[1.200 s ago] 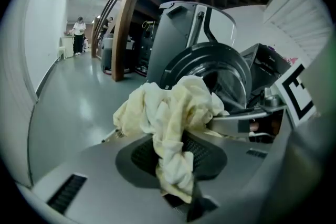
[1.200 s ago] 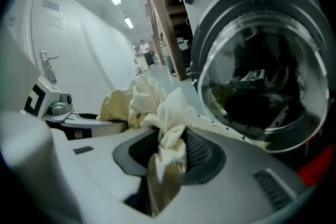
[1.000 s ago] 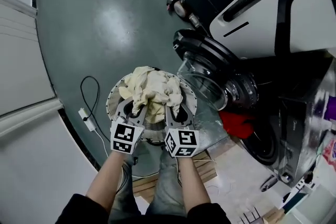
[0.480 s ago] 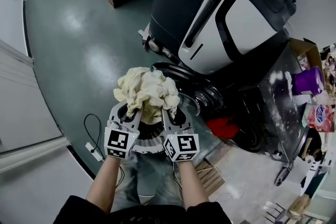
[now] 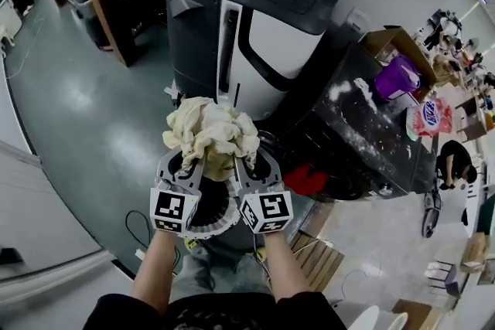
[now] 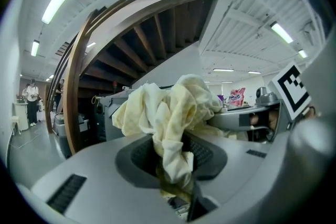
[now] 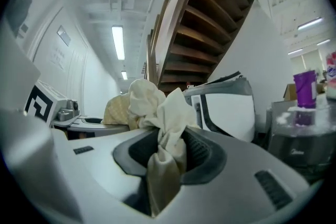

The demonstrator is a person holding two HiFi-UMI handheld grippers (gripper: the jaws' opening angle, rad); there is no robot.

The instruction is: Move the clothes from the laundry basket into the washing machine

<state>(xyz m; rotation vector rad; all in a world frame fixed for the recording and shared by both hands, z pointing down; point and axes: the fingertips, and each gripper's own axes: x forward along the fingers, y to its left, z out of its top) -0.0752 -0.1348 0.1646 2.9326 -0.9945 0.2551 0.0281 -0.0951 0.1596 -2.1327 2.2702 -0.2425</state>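
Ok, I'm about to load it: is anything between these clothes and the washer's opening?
Nothing visible does. In the head view the clothes hang just left of the opening of the washing machine, where a red item lies.

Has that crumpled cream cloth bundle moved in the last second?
Yes. The crumpled cream cloth bundle rose out of the round white laundry basket, now beneath it.

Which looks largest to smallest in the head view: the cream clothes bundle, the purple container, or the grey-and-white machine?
1. grey-and-white machine
2. cream clothes bundle, though it is nearer the camera, so it may look oversized
3. purple container, clearly the smallest
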